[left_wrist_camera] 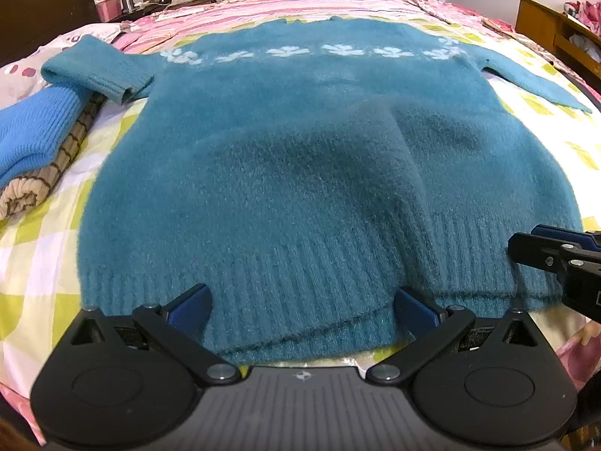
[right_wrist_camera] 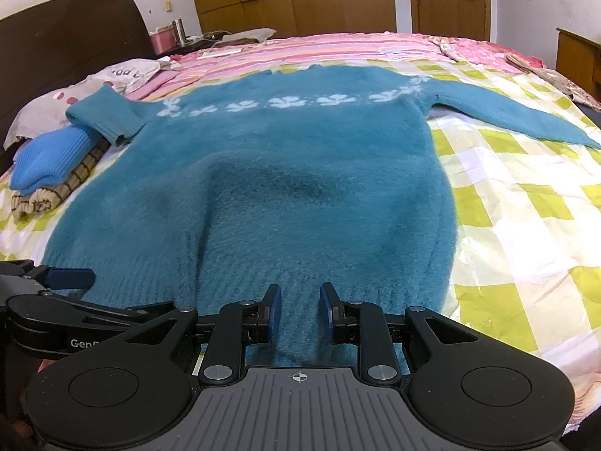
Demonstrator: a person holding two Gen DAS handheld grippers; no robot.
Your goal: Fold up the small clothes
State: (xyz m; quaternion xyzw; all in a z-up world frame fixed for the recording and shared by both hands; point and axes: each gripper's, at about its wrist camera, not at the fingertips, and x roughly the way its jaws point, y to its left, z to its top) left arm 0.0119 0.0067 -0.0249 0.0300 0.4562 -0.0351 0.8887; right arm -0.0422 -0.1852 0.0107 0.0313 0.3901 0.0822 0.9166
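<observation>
A teal knit sweater with a row of white flowers lies flat on the bed, hem toward me; it also shows in the right wrist view. Its left sleeve is bent back, its right sleeve stretched out. My left gripper is wide open, its fingers on either side of the ribbed hem near the middle. My right gripper is partly open over the hem on the right side, with knit between its pads. It also shows from the side in the left wrist view.
A bright blue knit lies on a folded checked cloth at the left. The bed has a yellow-green checked sheet and a pink striped cover. A headboard and nightstand clutter stand at the far left.
</observation>
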